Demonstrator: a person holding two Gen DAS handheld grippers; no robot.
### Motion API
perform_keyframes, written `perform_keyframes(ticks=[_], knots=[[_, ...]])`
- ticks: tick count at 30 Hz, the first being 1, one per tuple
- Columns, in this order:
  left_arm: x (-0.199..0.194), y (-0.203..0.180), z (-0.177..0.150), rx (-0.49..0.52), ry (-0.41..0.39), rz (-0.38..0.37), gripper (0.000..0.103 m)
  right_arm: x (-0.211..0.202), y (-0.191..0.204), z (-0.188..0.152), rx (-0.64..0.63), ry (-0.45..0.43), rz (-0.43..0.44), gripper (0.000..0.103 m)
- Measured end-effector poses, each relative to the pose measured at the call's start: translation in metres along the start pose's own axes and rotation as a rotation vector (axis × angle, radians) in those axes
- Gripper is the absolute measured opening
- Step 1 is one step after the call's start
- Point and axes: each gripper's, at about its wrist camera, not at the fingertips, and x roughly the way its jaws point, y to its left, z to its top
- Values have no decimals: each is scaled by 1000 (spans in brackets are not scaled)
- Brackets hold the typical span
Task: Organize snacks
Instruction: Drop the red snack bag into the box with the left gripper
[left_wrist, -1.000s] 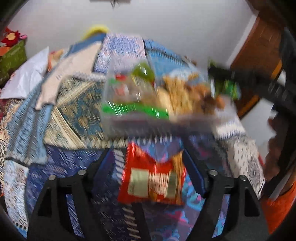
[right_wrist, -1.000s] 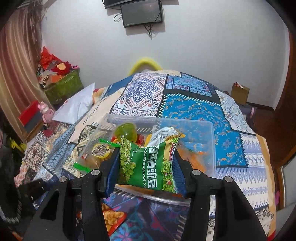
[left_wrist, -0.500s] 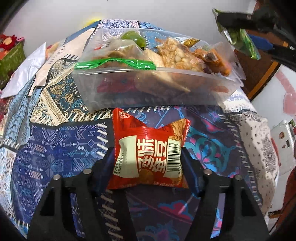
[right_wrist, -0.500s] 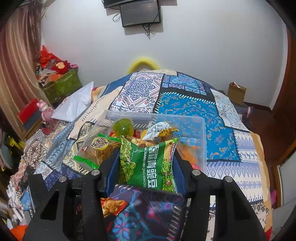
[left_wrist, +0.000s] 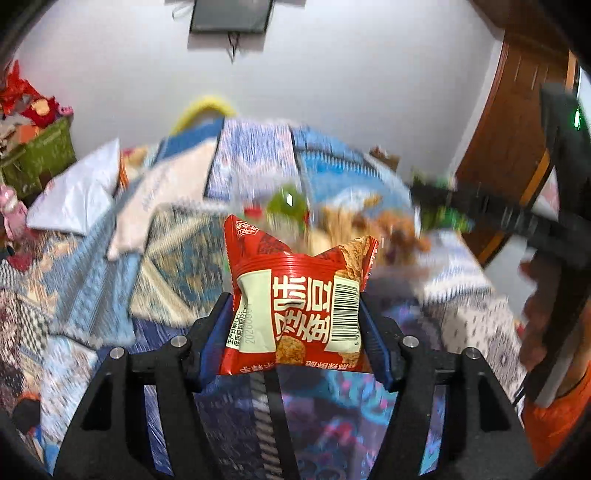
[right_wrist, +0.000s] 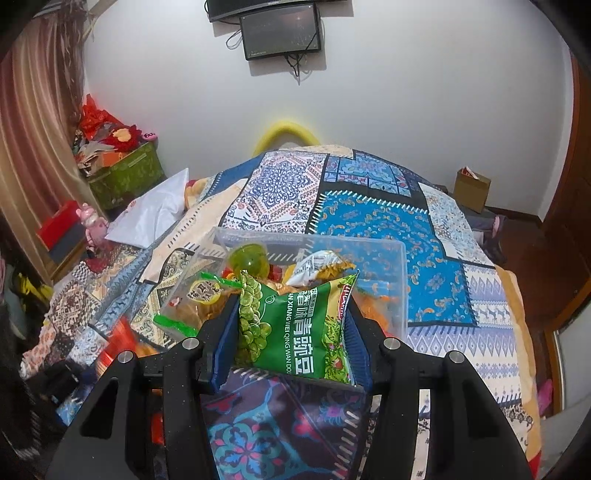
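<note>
My left gripper (left_wrist: 295, 314) is shut on a red snack packet (left_wrist: 297, 301) and holds it up above the bed, short of the bin. My right gripper (right_wrist: 290, 325) is shut on a green pea snack packet (right_wrist: 295, 325) just in front of a clear plastic bin (right_wrist: 400, 280) that holds several snacks and a green ball (right_wrist: 248, 258). In the left wrist view the bin's contents (left_wrist: 369, 225) are blurred behind the red packet, and the right gripper with its green packet (left_wrist: 443, 210) shows at the right.
The bin stands on a bed with a blue patterned quilt (right_wrist: 388, 218). A white pillow (right_wrist: 151, 214) and a green box (right_wrist: 125, 181) lie at the left. A cardboard box (right_wrist: 472, 188) sits on the floor at the right. A screen (right_wrist: 280, 31) hangs on the wall.
My left gripper has closed on the red packet and lifted it off the quilt, and the view now tilts up toward the wall. My right gripper has barely moved with the green packet.
</note>
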Motion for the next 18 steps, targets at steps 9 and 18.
perform_keyframes(ticks=[9, 18], knots=[[40, 14, 61, -23, -38, 8, 65, 22, -1, 19, 17, -6, 13, 49], [105, 11, 79, -16, 29, 24, 66, 68, -3, 37, 19, 35, 24, 49]])
